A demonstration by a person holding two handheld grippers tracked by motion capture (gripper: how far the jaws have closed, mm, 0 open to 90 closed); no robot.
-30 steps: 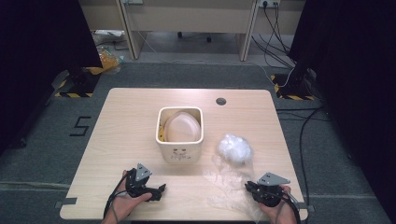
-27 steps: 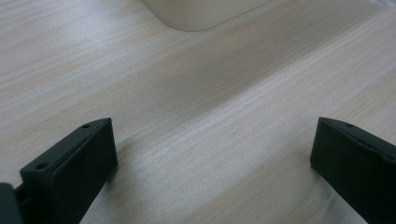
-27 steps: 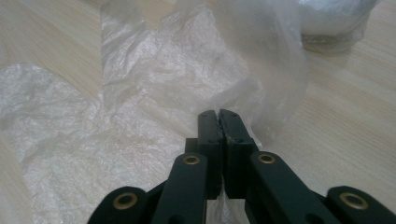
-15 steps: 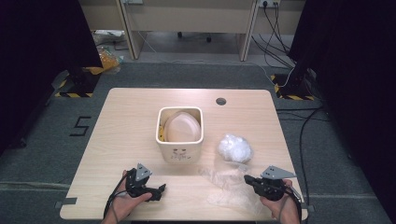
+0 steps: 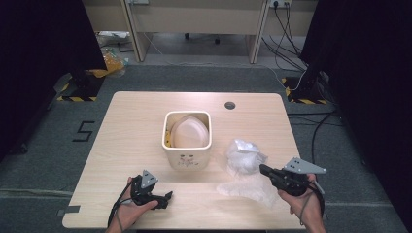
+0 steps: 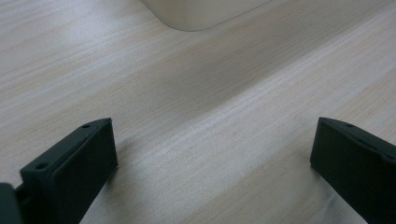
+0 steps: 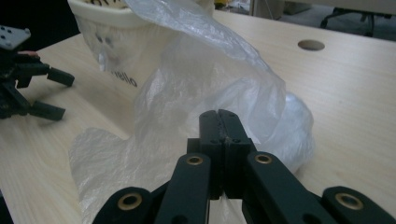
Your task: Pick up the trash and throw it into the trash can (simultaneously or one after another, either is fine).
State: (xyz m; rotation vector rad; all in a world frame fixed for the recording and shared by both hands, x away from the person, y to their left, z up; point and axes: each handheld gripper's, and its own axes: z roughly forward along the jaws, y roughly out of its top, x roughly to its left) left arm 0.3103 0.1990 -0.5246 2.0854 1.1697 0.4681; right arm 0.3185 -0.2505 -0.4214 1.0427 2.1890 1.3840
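Note:
A cream square bin (image 5: pixel 187 158) stands mid-table with a beige bag bulging inside it. Right of it lies a clear plastic bag (image 5: pixel 245 158), bunched up, with a flat part spread toward the front edge. My right gripper (image 5: pixel 265 170) is at the bag's right edge. In the right gripper view its jaws (image 7: pixel 219 116) are shut and the clear plastic bag (image 7: pixel 210 74) rises from them as if pinched. My left gripper (image 5: pixel 166 200) rests low by the front edge, open, with only bare wood between its jaws (image 6: pixel 212 149). The bin's base (image 6: pixel 201 14) is just ahead of it.
The wooden table (image 5: pixel 131 131) has a round cable hole (image 5: pixel 230 105) at the back right. The left gripper (image 7: pixel 56 93) also appears far left in the right gripper view, beside the bin (image 7: pixel 112 42). Dark floor, cables and desk legs surround the table.
My right gripper has moved away from the front edge toward the bunched bag, and the plastic has drawn up with it. The left gripper has stayed put.

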